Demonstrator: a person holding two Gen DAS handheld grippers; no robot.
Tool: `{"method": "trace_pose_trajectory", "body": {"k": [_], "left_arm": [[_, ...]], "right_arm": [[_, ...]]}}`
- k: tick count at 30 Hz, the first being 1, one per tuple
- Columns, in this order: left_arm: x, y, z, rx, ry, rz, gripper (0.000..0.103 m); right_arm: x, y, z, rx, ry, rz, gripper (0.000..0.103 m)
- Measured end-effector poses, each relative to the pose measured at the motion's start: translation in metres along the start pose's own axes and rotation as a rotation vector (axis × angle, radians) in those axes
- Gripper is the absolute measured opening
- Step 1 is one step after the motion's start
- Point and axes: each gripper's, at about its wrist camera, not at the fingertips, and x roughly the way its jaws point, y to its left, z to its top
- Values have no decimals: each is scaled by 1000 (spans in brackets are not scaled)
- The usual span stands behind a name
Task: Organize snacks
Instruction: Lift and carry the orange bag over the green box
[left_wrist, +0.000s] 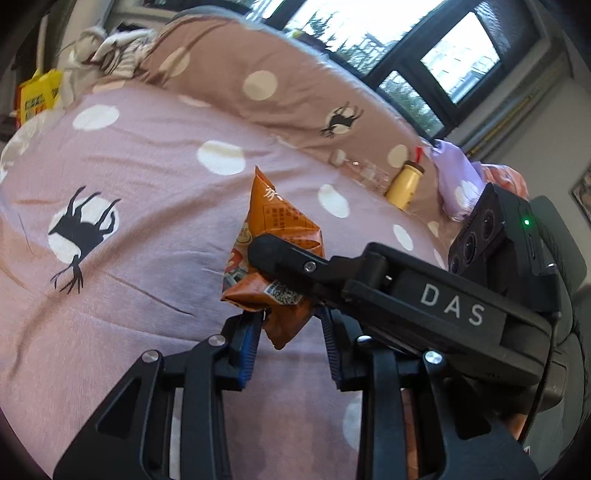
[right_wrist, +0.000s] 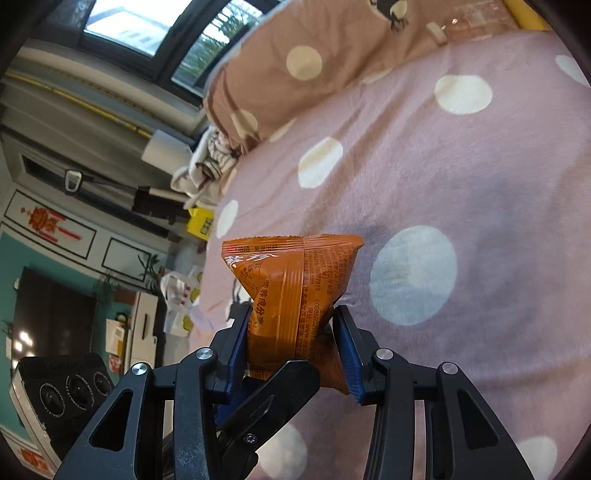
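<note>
An orange snack packet (left_wrist: 284, 221) is held above the pink polka-dot bed (left_wrist: 147, 258). In the left wrist view the right gripper (left_wrist: 273, 258) reaches in from the right and is clamped on the packet. My left gripper (left_wrist: 290, 314) has its blue pads on either side of the packet's lower corner, apart from it. In the right wrist view the same packet (right_wrist: 295, 288) is pinched between the blue pads (right_wrist: 347, 354) of my right gripper (right_wrist: 291, 332). One finger of the left gripper (right_wrist: 273, 391) shows below the packet.
A yellow bottle (left_wrist: 404, 182) and a clear plastic container (left_wrist: 365, 170) lie by the brown pillow (left_wrist: 258, 74). Lilac and pink cloth (left_wrist: 458, 177) lies at the right. Yellow bags (left_wrist: 37, 96) stand at the far left bed edge. Windows are behind.
</note>
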Motion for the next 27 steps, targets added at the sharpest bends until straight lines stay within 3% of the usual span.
{"method": "trace_pose_trajectory", "body": {"k": [5,15,27], "left_arm": [[-21,-24,-4,59,-44,-41,30],[-52,-72,-21,213,-83,-165,29],[-53,-126,-49,383,-28,-266,28]], "right_arm": [[-33,9,-5,-18,-69,16,46],[-102,36,-23,-112,-226,-100,46],[-170,0,-57,-9,-403,-94,46]]}}
